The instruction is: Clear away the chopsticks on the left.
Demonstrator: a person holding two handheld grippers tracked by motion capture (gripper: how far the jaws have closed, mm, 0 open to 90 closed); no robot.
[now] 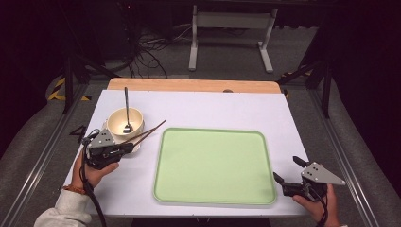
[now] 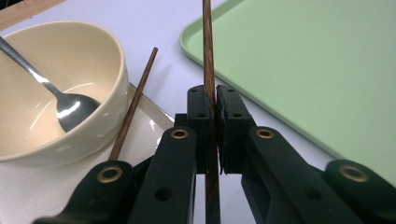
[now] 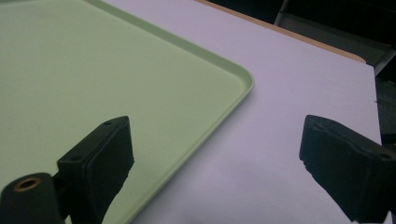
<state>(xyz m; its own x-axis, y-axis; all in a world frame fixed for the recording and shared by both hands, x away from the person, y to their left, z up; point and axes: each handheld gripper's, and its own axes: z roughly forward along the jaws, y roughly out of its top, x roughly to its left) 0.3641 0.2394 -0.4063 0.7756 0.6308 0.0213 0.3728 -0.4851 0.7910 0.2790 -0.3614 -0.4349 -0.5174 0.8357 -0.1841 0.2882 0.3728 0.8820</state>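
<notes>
My left gripper (image 2: 214,95) is shut on a brown chopstick (image 2: 208,56), which runs up between the pads toward the green tray (image 2: 303,60). A second chopstick (image 2: 135,100) leans on the white plate (image 2: 152,122) under the cream bowl (image 2: 100,56). A metal spoon (image 2: 70,109) rests in that bowl. In the high view my left gripper (image 1: 128,147) sits just in front of the bowl (image 1: 125,122), and both chopsticks (image 1: 149,132) point toward the tray's (image 1: 213,165) far left corner. My right gripper (image 1: 286,168) stands open at the tray's near right corner, with nothing between its fingers.
The white table top (image 1: 213,106) has a wooden strip (image 1: 189,85) along its far edge. A white frame (image 1: 231,28) and cables lie on the floor beyond. Bare table surface (image 3: 303,79) stretches to the right of the tray's edge (image 3: 243,88).
</notes>
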